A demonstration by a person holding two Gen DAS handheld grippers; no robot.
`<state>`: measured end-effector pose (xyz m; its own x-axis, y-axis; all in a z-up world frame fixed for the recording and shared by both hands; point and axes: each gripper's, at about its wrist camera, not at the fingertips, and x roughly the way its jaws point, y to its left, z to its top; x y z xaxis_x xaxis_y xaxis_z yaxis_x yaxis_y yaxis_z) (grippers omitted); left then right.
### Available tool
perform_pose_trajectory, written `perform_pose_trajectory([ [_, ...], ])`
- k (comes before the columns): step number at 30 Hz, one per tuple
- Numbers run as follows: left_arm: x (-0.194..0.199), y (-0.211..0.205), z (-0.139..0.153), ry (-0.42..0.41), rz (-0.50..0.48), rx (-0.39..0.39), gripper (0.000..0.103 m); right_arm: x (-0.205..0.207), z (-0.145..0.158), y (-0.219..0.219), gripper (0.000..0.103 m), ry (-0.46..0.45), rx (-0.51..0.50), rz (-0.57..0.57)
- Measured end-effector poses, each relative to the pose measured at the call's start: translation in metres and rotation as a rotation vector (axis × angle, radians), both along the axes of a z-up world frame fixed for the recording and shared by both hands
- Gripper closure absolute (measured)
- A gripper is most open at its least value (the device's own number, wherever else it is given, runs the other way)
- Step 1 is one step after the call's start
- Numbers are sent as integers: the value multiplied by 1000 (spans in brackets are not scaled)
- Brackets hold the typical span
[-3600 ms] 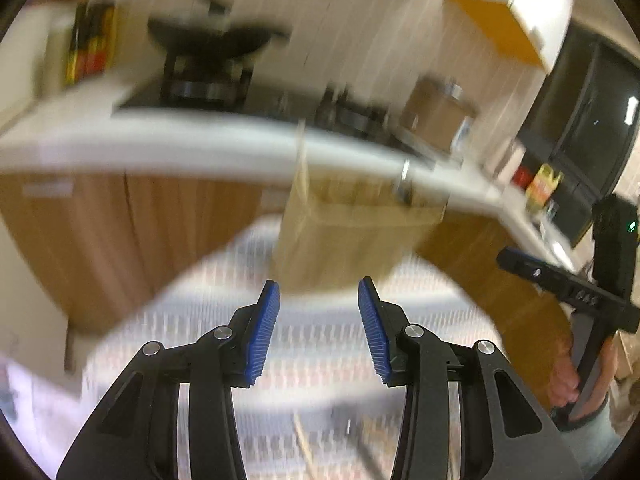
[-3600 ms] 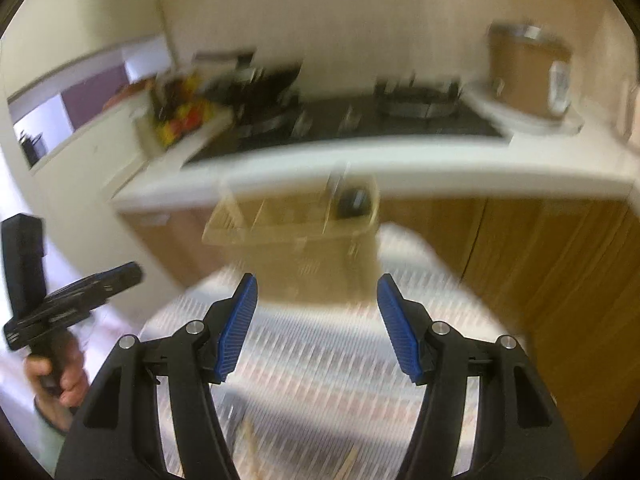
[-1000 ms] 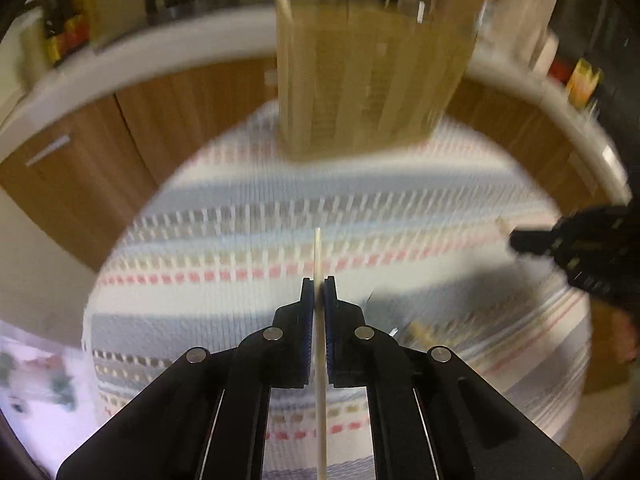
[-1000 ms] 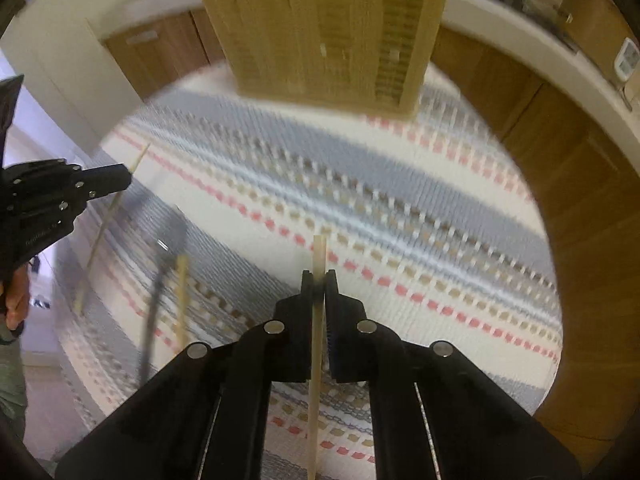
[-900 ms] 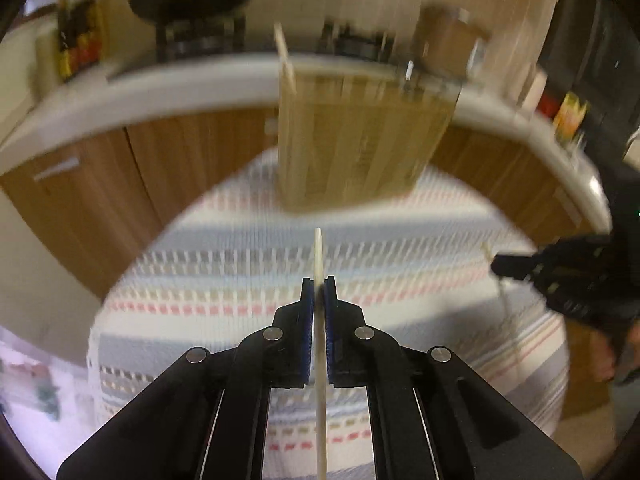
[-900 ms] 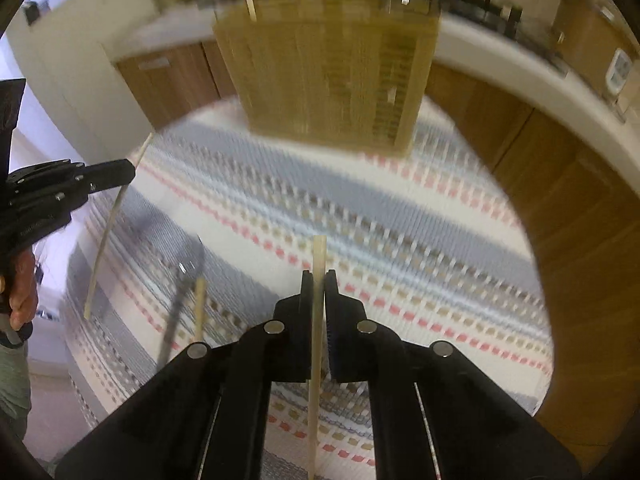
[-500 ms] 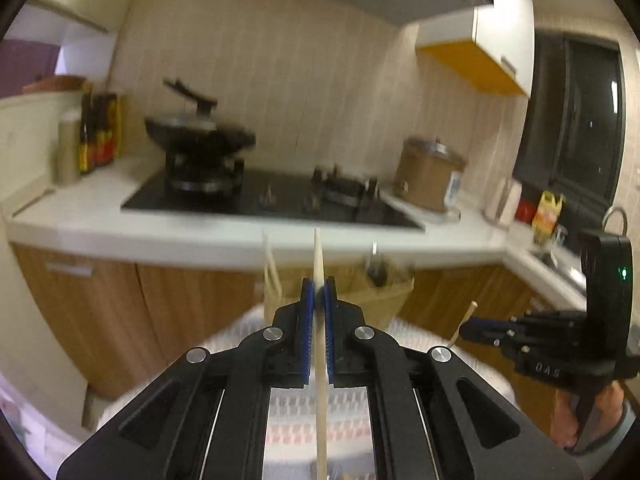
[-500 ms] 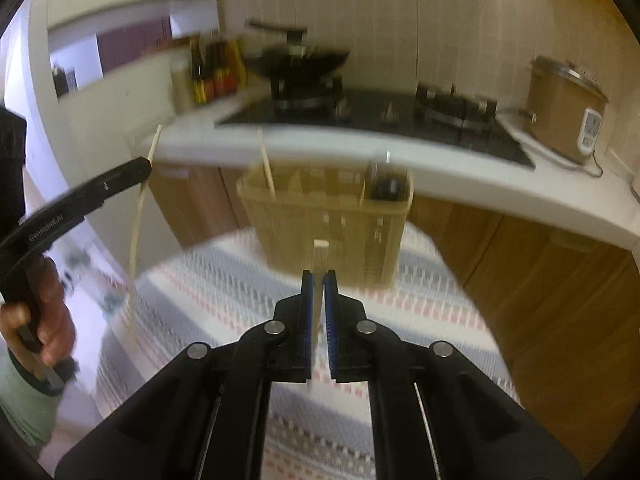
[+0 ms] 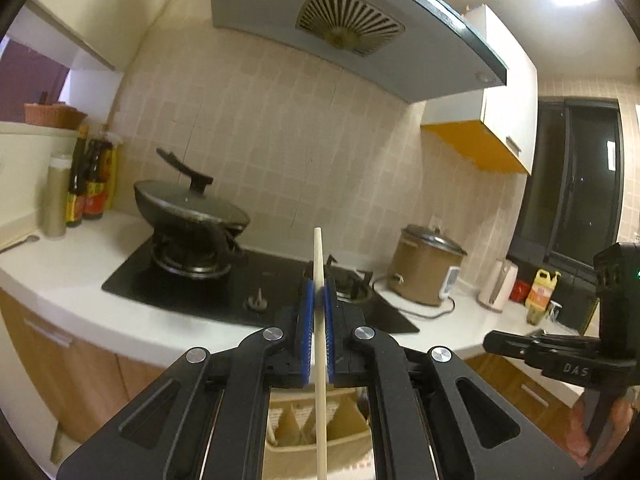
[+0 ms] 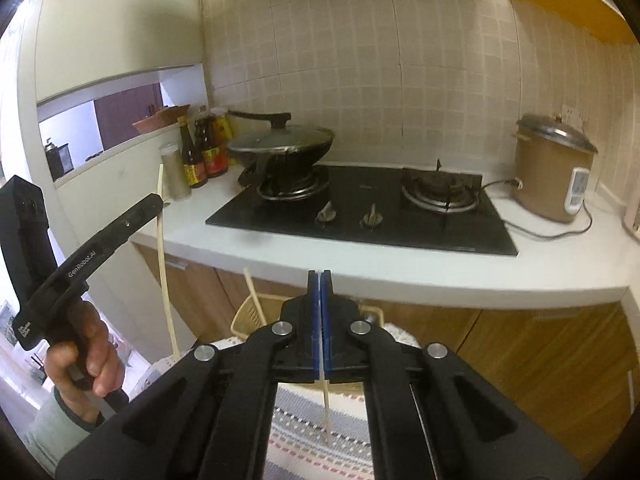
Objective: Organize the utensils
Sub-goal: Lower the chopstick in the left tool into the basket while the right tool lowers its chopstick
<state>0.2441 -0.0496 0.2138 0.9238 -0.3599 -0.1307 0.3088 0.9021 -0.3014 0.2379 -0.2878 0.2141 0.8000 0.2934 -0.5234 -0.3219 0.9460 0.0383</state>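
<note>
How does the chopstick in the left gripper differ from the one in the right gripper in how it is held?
The left gripper clamps its chopstick with a long tip standing above the pads. In the right gripper, the chopstick shows only below the pads, with no tip above. Both chopsticks are pale, near upright, in shut jaws.

Pale cream chopstick (image 9: 319, 264) pinched between bright blue pads (image 9: 307, 312) on the black left gripper (image 9: 317, 304). Beige slatted basket (image 9: 320, 432) below the jaws; grey, white and pink striped cloth (image 10: 320, 444) under the right gripper (image 10: 319, 292).
</note>
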Motion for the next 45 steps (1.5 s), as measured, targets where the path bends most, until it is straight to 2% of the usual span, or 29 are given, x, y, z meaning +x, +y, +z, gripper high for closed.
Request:
perform_pose_trajectory([
  [4,10,3,-8,21,-13,-19,100,7,-24,7,102,124,-48,73],
  [8,12,10,-24,49,-20,-11,100,16,-85,15,89,260,-131,80],
  [9,13,11,-27,57,-25,-12,100,21,-105,11,88,306,-122,70],
  [11,13,13,-33,70,-30,-8,100,27,-124,6,88,342,-90,59],
  [14,12,16,-36,76,-35,3,100,35,-140,-1,84,348,-62,24],
  [16,10,17,-37,71,-32,16,100,38,-145,-3,68,352,-31,20],
  [18,9,17,-38,67,-32,27,100,37,-143,-1,55,315,-24,15],
  [21,8,17,-39,60,-32,34,100,27,-123,11,55,159,-75,-9],
  [24,8,14,-40,57,-38,31,100,30,-110,19,55,77,-112,-25],
  [27,10,11,-41,58,-47,33,100,45,-115,28,56,89,-124,-37],
  [28,11,10,-42,58,-48,34,100,51,-119,30,60,100,-134,-51],
  [29,11,9,-43,58,-49,36,100,59,-124,33,66,126,-135,-54],
  [31,14,7,-44,58,-50,38,100,70,-132,34,89,165,-119,-48],
  [32,16,7,-45,58,-49,38,100,74,-134,34,97,183,-112,-43],
  [38,19,12,-38,15,-35,-1,100,54,-117,20,98,172,-44,-33],
  [42,19,14,-22,-44,-9,-38,100,39,-78,9,98,144,26,-17],
  [45,17,9,-9,-95,14,-30,100,33,-46,4,98,111,56,3],
])
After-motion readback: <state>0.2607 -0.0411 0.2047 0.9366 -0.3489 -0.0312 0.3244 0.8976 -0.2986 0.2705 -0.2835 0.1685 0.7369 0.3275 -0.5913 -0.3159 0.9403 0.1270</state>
